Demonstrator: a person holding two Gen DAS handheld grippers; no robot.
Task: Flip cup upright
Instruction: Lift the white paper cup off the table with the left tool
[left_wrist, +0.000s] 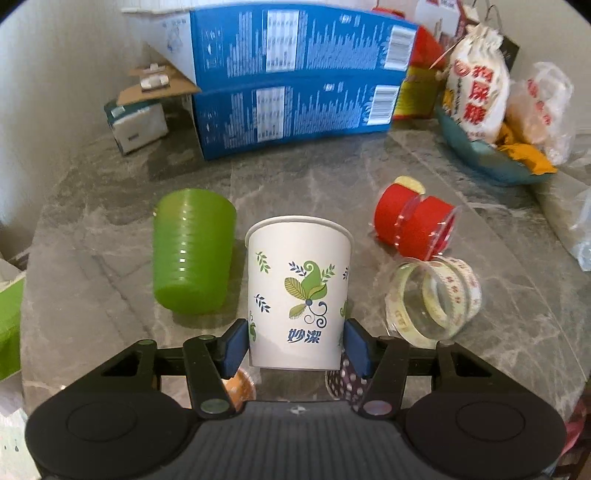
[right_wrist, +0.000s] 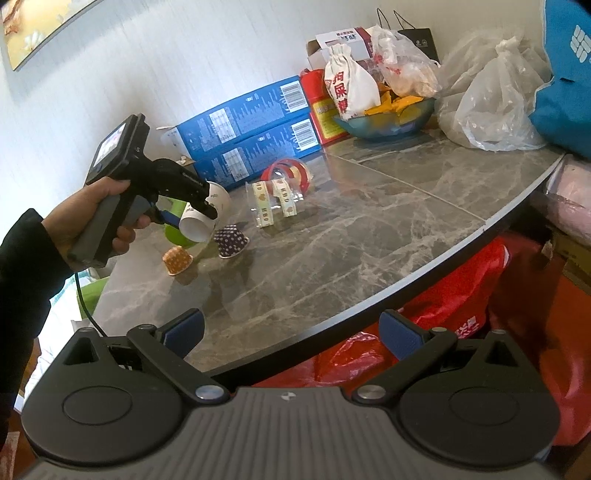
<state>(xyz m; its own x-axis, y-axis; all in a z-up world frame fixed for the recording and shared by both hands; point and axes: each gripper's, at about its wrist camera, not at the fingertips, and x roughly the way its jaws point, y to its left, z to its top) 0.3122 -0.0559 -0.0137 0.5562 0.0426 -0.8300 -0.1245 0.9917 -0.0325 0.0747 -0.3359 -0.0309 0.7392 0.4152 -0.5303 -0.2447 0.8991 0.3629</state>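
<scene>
A white paper cup (left_wrist: 298, 291) with a green leaf print is held in my left gripper (left_wrist: 297, 345), whose blue pads press its lower sides. In the right wrist view the cup (right_wrist: 205, 216) hangs tilted above the table, its closed base facing down toward the camera. My left gripper (right_wrist: 199, 206) shows there, held by a hand. My right gripper (right_wrist: 291, 334) is open and empty at the table's near edge.
A green plastic cup (left_wrist: 192, 254) lies beside the paper cup. Red tape rolls (left_wrist: 413, 225) and clear printed tape rolls (left_wrist: 432, 299) lie right. Small orange (right_wrist: 177, 260) and dotted purple (right_wrist: 231, 240) cups sit below. Blue boxes (left_wrist: 291, 74) and a snack bowl (left_wrist: 491, 158) stand behind.
</scene>
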